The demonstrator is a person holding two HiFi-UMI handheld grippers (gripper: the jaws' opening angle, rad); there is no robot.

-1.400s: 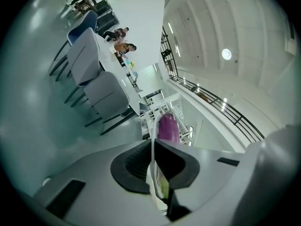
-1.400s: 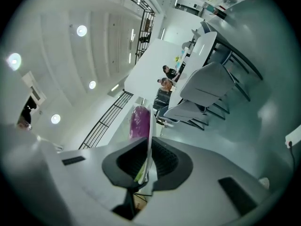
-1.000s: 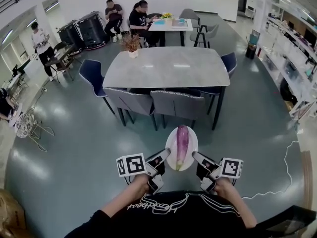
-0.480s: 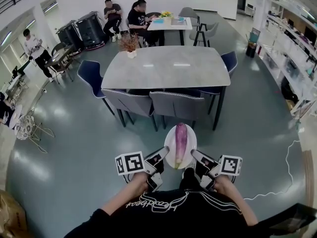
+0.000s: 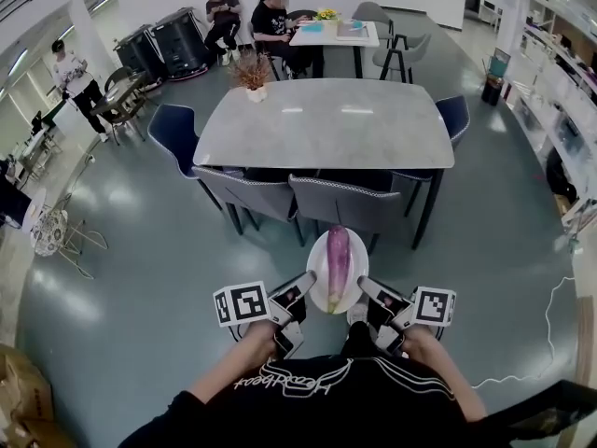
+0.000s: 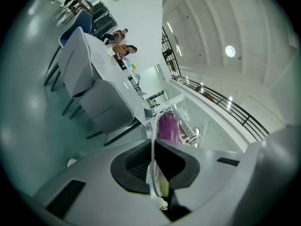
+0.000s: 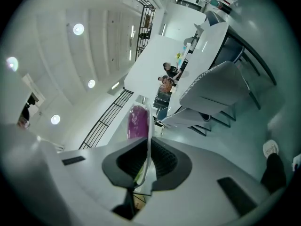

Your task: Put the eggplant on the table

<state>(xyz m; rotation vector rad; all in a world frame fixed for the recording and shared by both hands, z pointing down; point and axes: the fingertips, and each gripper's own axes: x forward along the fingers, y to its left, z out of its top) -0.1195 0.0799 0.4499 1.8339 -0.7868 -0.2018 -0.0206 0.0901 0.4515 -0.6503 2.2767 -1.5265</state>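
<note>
Left gripper [image 5: 306, 293] clamped on left rim of a white plate [image 5: 317, 273]; the left gripper view shows both jaws closed onto the thin plate edge [image 6: 151, 142]. Right gripper [image 5: 367, 293] clamped on the opposite rim, and its own view shows the jaws pinching the plate edge [image 7: 148, 142] the same way. The plate is held level between the two grippers, in the air above the floor [image 5: 140, 278].

The eggplant [image 5: 338, 255] lies on the plate – purple, long axis pointing away from the grippers, green stem end nearest them. It sits between the two grippers, just past their tips. In the left gripper view it shows as a purple body [image 6: 168, 127] just beyond the jaws.

The grey desk [image 5: 326, 124] is ahead of both grippers, well apart from the plate, and two grey chairs [image 5: 340, 202] stand between the grippers and the desk. A small potted plant [image 5: 253, 75] sits at the desk's far left corner.
</note>
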